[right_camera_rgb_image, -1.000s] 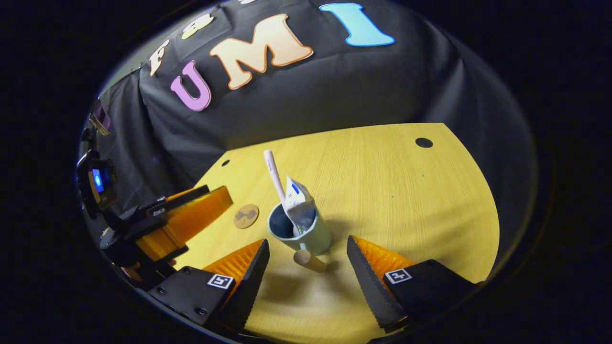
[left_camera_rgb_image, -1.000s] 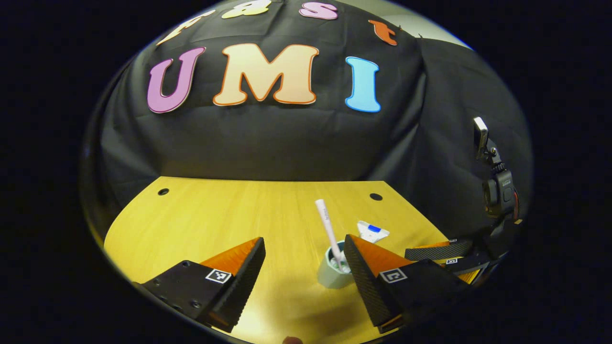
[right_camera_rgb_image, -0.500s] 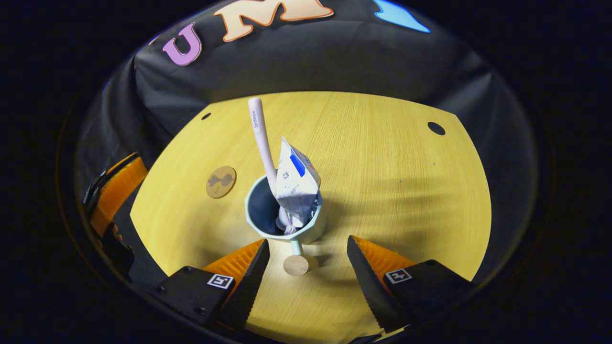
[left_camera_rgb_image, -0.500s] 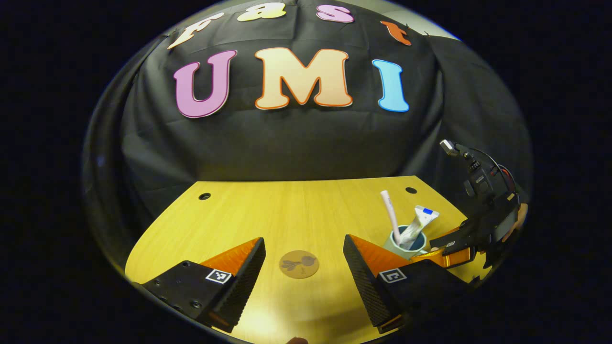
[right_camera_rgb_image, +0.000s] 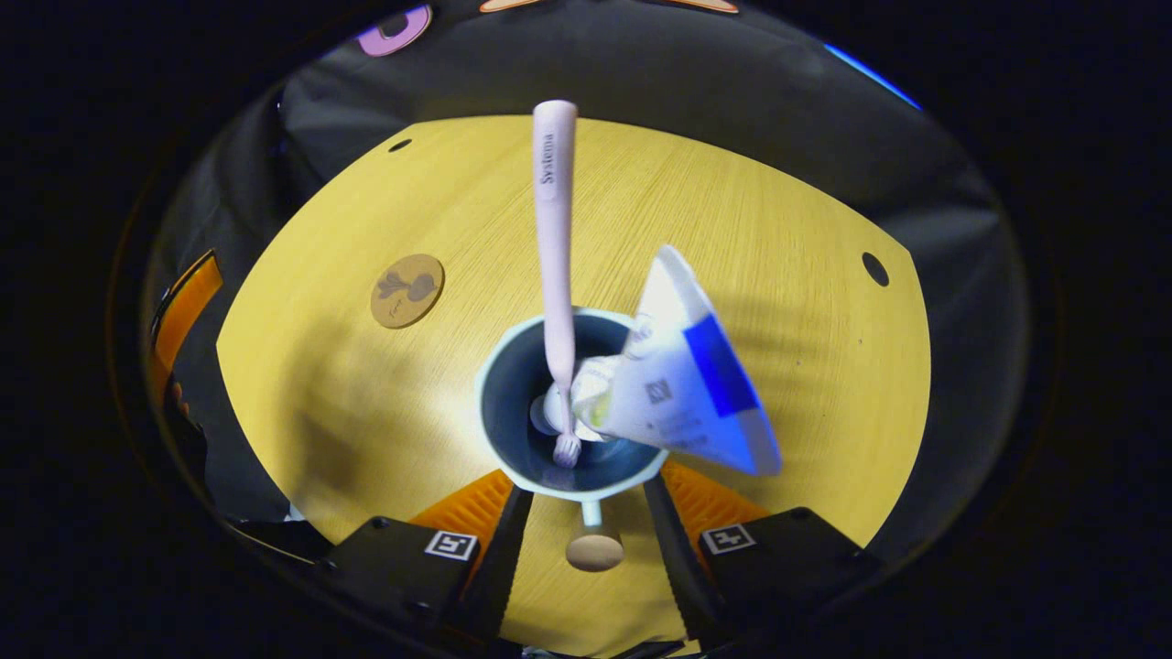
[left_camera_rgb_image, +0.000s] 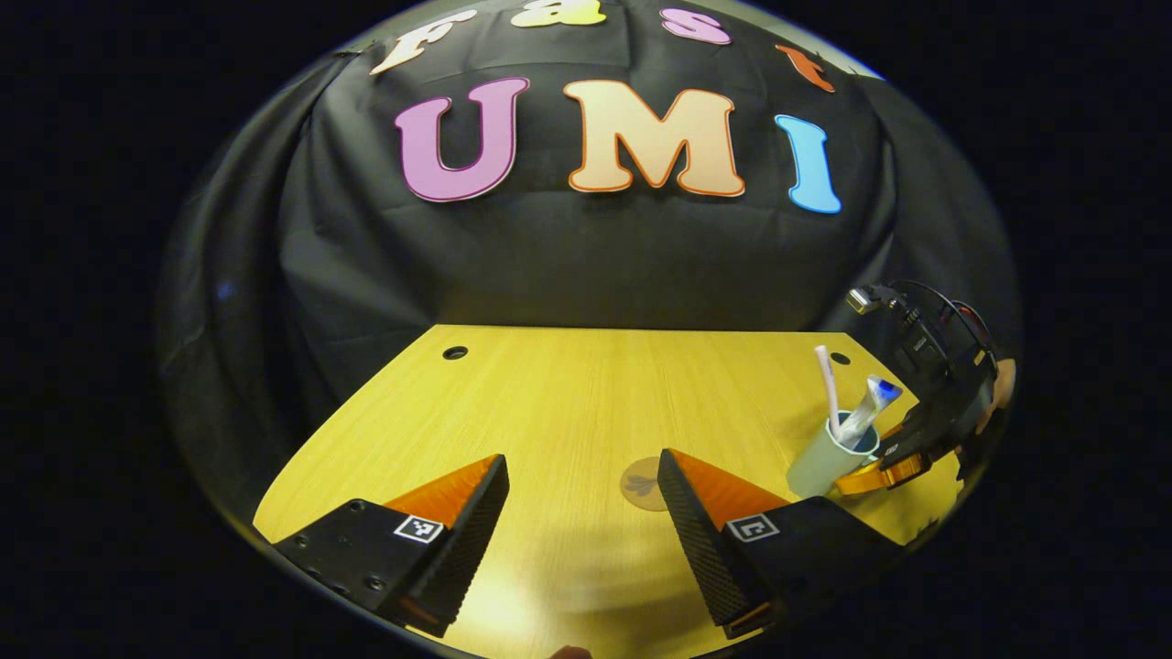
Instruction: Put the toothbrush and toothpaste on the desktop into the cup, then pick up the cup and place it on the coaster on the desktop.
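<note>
A pale green cup stands on the yellow desktop, holding a pink toothbrush head down and a white and blue toothpaste tube. My right gripper has its fingers drawn in against the cup's near sides, either side of the wooden-knobbed handle; the rim hides their tips. In the left gripper view the cup is at the far right, with the right gripper behind it. My left gripper is open and empty above the desk. The round brown coaster lies just beyond it, partly behind its right finger.
The coaster lies to the left of the cup, a short way off across bare desktop. The left gripper's orange finger shows at the desk's left edge. Small dark holes mark the desk's far corners. Black cloth walls close in the back.
My right gripper moved forward over the cup and its fingers narrowed around it. The left gripper swung left, so the coaster and cup shifted right in its view.
</note>
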Demonstrator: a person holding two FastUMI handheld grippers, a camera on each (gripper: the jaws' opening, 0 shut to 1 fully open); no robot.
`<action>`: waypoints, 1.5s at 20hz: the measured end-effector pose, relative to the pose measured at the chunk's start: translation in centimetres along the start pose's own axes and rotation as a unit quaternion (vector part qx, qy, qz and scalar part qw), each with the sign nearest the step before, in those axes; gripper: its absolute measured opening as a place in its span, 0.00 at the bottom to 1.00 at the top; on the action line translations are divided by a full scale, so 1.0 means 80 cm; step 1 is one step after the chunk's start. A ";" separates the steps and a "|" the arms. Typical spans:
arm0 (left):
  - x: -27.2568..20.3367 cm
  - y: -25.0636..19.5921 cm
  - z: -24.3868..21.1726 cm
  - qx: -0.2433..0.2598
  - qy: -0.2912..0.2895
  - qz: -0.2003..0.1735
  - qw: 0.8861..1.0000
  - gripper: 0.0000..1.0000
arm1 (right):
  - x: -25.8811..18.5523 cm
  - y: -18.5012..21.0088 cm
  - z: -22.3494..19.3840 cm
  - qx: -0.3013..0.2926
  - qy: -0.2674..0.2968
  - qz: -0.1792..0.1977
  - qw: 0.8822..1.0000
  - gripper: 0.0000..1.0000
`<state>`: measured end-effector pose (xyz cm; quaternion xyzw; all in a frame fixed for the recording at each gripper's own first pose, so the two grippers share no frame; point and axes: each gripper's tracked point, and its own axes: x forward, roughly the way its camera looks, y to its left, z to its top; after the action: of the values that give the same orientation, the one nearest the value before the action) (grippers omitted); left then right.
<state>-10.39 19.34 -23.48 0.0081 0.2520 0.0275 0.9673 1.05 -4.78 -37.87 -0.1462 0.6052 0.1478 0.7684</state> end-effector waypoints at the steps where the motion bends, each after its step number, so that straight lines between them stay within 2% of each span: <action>1: -0.002 0.007 -0.002 -0.002 0.000 0.003 1.000 0.95 | 0.001 -0.001 -0.001 -0.009 0.006 -0.005 1.000 0.68; 3: -0.003 0.017 -0.005 -0.008 0.002 0.008 1.000 0.95 | 0.002 -0.001 -0.001 -0.017 0.013 -0.008 1.000 0.67; 6: -0.003 0.031 -0.011 -0.015 0.008 0.012 1.000 0.95 | 0.007 -0.003 -0.007 -0.020 0.033 -0.011 0.999 0.58; 8: -0.004 0.038 -0.012 -0.016 0.008 0.013 1.000 0.95 | 0.004 -0.002 -0.011 -0.024 0.036 -0.014 0.999 0.30; 9: -0.003 0.040 -0.011 -0.016 0.008 0.012 1.000 0.95 | 0.004 0.000 -0.010 -0.021 0.036 -0.014 0.999 0.26; 11: -0.001 0.044 -0.011 -0.014 0.010 0.010 1.000 0.95 | 0.005 -0.003 -0.010 -0.016 0.031 -0.016 0.999 0.27; 12: 0.002 0.047 -0.012 -0.013 0.009 0.008 1.000 0.95 | 0.005 -0.002 -0.010 -0.015 0.028 -0.019 0.999 0.24; 13: 0.005 0.049 -0.011 -0.011 0.009 0.006 1.000 0.95 | 0.005 0.000 -0.008 -0.013 0.022 -0.019 0.999 0.27; 16: 0.015 0.059 -0.007 -0.006 0.010 0.003 1.000 0.95 | -0.001 0.007 0.005 -0.001 0.003 -0.007 1.000 0.27; 17: 0.018 0.063 -0.007 -0.006 0.011 0.002 1.000 0.95 | -0.006 0.011 0.010 -0.003 -0.002 -0.003 1.000 0.24; 18: 0.017 0.066 -0.010 -0.006 0.012 0.000 1.000 0.95 | -0.012 0.010 0.015 -0.006 -0.007 -0.002 1.000 0.27; 22: 0.027 0.087 -0.009 -0.006 0.016 -0.006 1.000 0.95 | -0.024 0.008 0.016 -0.009 -0.022 0.020 1.000 0.24; 23: 0.030 0.093 -0.008 -0.006 0.017 -0.007 1.000 0.95 | -0.023 0.008 0.018 -0.011 -0.025 0.024 0.999 0.26; 25: 0.034 0.106 -0.009 -0.008 0.018 -0.010 1.000 0.95 | -0.021 0.008 0.016 -0.019 -0.026 0.030 0.999 0.26; 26: 0.035 0.113 -0.012 -0.010 0.019 -0.012 1.000 0.95 | -0.022 0.008 0.016 -0.022 -0.024 0.032 0.999 0.23; 27: 0.036 0.119 -0.013 -0.011 0.021 -0.013 1.000 0.96 | -0.022 0.007 0.015 -0.026 -0.021 0.034 0.999 0.27; 30: 0.042 0.138 -0.013 -0.013 0.023 -0.019 0.999 0.96 | -0.027 0.002 0.011 -0.037 -0.003 0.031 0.999 0.27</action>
<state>-8.53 30.57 -25.70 -0.0096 0.2739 0.0126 0.9616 1.30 -4.41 -35.61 -0.1553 0.6014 0.1944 0.7592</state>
